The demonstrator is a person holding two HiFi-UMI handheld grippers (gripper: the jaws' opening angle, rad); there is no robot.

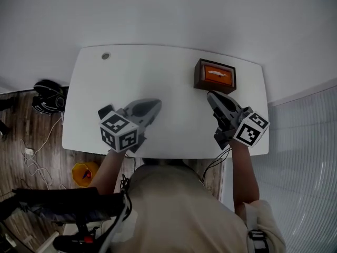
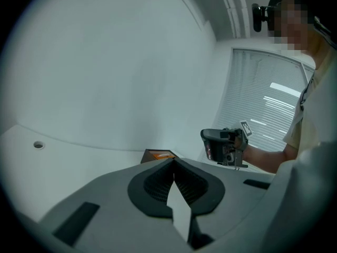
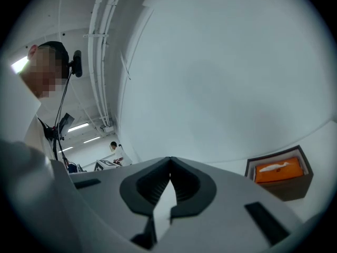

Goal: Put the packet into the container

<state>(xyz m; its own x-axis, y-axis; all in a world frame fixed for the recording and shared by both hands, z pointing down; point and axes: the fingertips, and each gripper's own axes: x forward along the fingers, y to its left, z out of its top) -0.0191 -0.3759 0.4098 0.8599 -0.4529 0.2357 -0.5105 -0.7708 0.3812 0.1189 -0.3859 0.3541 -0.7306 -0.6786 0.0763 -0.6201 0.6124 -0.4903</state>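
Observation:
A dark brown container (image 1: 214, 76) stands on the white table (image 1: 131, 73) at the back right, and an orange packet (image 1: 217, 74) lies inside it. My left gripper (image 1: 156, 105) hovers over the table's middle, shut with nothing between its jaws. A short way in front of the container my right gripper (image 1: 211, 96) is also shut and empty. In the right gripper view the container (image 3: 287, 187) with the packet (image 3: 278, 171) sits low at the right, beyond the closed gripper (image 3: 170, 163). The left gripper view has its own closed gripper (image 2: 174, 163), the container (image 2: 156, 155) just past it, and the right gripper (image 2: 223, 146).
A small round grommet (image 1: 106, 56) sits at the table's back left. On the wooden floor to the left are a black bag (image 1: 48, 95), loose cables (image 1: 37, 152) and a yellow object (image 1: 84, 173). Window blinds (image 2: 263, 109) stand to the right.

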